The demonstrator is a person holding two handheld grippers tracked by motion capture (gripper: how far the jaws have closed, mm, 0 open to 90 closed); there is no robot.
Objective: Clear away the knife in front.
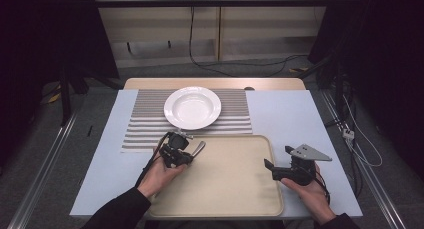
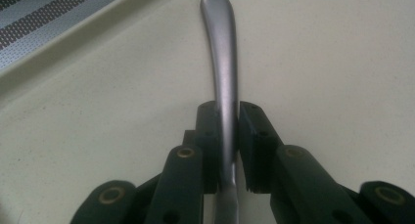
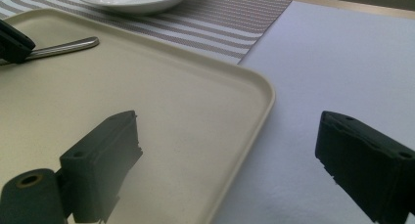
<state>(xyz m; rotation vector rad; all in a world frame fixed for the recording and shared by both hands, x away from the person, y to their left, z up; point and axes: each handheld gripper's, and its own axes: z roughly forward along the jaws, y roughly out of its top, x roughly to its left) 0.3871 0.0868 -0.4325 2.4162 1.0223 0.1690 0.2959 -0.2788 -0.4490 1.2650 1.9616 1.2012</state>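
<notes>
My left gripper (image 1: 189, 156) is shut on a metal utensil (image 1: 199, 148), whose handle sticks out past the jaws to the right, low over the beige tray (image 1: 230, 181). In the left gripper view the pads (image 2: 208, 131) pinch the shaft and the rounded handle end (image 2: 219, 48) points away; the utensil's working end is hidden behind the jaws. My right gripper (image 1: 279, 157) stands open at the tray's right edge with nothing between its fingers (image 3: 105, 160). From the right gripper view the utensil handle (image 3: 68, 46) hovers over the tray's far left corner.
A white deep plate (image 1: 192, 107) rests on a striped placemat (image 1: 145, 124) just behind the tray. A pale cover (image 1: 290, 114) spreads over the table to the right of the tray. Dark floor and cables surround the table.
</notes>
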